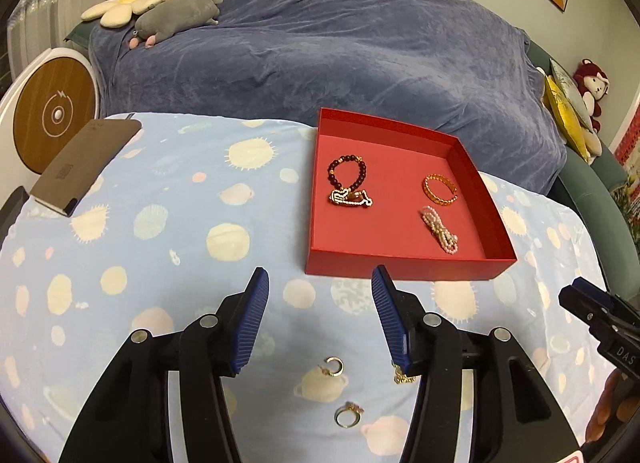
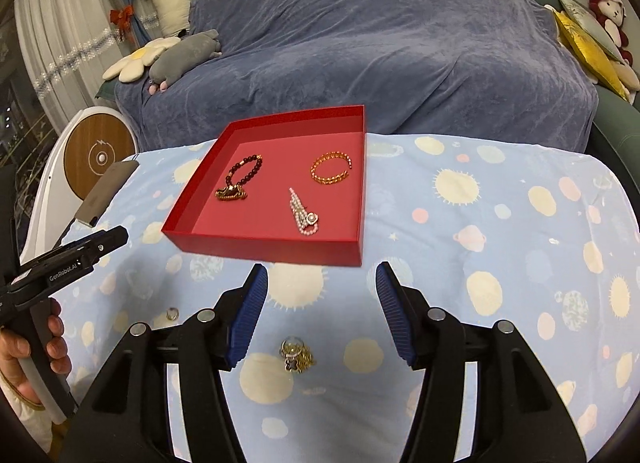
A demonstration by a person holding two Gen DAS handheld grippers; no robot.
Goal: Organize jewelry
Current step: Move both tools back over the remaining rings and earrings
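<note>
1. The surface (image 1: 168, 223), under a pale blue cloth printed with planets, gives a soft, flat place where small pieces stay put and show up clearly.
2. The red tray (image 1: 404, 265) sits toward the far side, shallow-walled and lidless, so pieces can be lowered in from above; it looks to be the collecting place.
3. Inside it, well apart from one another, lie a dark bead bracelet (image 1: 347, 179), a gold bangle (image 1: 440, 189) and a pink pearl strand (image 1: 439, 231), spaced probably to avoid tangling.
4. The left hand-held gripper (image 1: 318, 323) hangs roughly half open with nothing between its blue pads, tilted down over loose pieces on the cloth: a hoop earring (image 1: 334, 366) and a gold ring (image 1: 347, 415).
5. The right hand-held gripper (image 2: 322, 315) is likewise half open and empty, above a small gold chain heap with a ring (image 2: 297, 355). These pieces lie outside the tray, so sorting seems unfinished.
</note>
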